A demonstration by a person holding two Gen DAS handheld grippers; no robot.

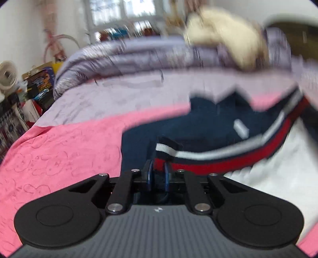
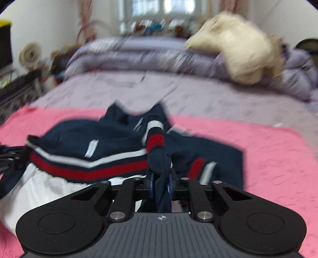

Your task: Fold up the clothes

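Note:
A navy garment [image 1: 198, 127] with red and white stripes and a white lining lies on the pink sheet [image 1: 59, 148]. My left gripper [image 1: 158, 174] is shut on its striped hem at the near left corner. In the right wrist view the same navy garment [image 2: 79, 139] spreads to the left, white lining [image 2: 39, 190] showing. My right gripper [image 2: 160, 182] is shut on a bunched navy fold, and a striped cuff [image 2: 155, 137] stands up just beyond its fingertips. The left gripper's black frame [image 2: 8, 156] shows at the far left edge of that view.
The bed carries a lilac sheet [image 2: 159, 93] and a rolled lilac duvet [image 1: 119, 57] at its far end, with a cream cushion [image 2: 238, 45] on it. A fan [image 1: 8, 73] and boxes crowd the floor at left. A window [image 2: 159, 8] is behind.

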